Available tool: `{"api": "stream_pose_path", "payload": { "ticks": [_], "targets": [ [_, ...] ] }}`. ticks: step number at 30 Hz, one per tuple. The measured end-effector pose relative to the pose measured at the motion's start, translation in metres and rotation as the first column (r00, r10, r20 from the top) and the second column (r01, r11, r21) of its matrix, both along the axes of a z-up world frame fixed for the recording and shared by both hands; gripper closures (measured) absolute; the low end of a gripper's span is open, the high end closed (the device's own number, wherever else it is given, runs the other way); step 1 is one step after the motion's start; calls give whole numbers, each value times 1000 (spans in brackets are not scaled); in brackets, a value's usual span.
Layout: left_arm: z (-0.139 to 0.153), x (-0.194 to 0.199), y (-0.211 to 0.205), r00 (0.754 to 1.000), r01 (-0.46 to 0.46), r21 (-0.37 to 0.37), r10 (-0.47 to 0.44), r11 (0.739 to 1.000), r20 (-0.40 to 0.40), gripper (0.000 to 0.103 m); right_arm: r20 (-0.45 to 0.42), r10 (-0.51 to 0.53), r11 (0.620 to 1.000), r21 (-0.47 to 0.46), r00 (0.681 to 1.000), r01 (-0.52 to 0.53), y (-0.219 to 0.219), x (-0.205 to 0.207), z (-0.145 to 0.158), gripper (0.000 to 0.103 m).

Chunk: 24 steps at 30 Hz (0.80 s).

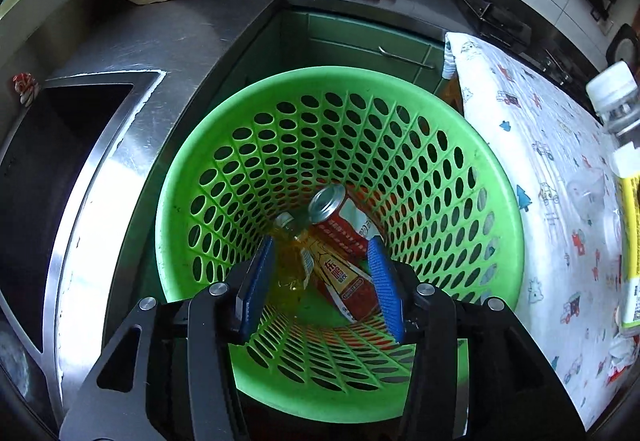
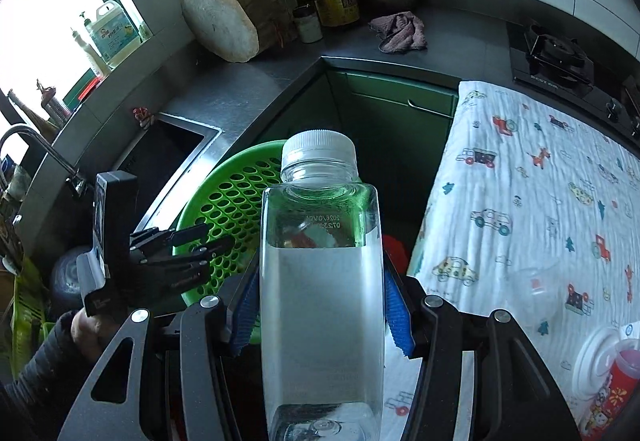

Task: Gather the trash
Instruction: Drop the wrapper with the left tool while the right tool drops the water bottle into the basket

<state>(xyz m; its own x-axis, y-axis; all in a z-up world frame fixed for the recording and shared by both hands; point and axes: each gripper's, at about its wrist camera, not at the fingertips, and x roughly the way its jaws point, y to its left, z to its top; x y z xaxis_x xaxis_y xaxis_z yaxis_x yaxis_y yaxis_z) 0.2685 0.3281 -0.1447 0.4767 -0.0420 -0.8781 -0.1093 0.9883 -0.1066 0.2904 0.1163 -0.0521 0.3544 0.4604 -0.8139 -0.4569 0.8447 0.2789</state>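
Green basket [image 1: 496, 201] under left tool [image 1: 326, 281], angled down, agape.

Basket [image 1: 496, 225] betw sink [image 1: 60, 177] (left) & cloth [image 1: 540, 161] (right); can [image 1: 336, 217], bottle [image 1: 292, 261] in basket.

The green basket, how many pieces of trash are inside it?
2 that I can see: a yellow drink bottle and a red can, lying side by side at the bottom of the green basket. More may hide beneath them.
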Motion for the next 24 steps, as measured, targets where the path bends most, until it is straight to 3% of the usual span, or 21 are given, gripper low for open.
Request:
{"api": "stream_pose_path", "payload": {
  "ticks": [7,13,19,24],
  "targets": [
    [5,-14,24,999,-48,-41,49,998,23,41,-28,-20,1000,7,999,20,46,20,-20,51],
    [19,-32,40,994,-91,-45,93,995,57,36,-47,-35,999,-21,998,34,80,32,-45,50],
    [26,-43,52,990,-116,-57,121,992,76,35,-68,-55,998,-40,996,52,98,40,-69,48],
    [25,-44,53,989,-125,-44,128,991,69,34,-50,-49,998,-31,998,47,94,34,-67,40]
  ]
}}
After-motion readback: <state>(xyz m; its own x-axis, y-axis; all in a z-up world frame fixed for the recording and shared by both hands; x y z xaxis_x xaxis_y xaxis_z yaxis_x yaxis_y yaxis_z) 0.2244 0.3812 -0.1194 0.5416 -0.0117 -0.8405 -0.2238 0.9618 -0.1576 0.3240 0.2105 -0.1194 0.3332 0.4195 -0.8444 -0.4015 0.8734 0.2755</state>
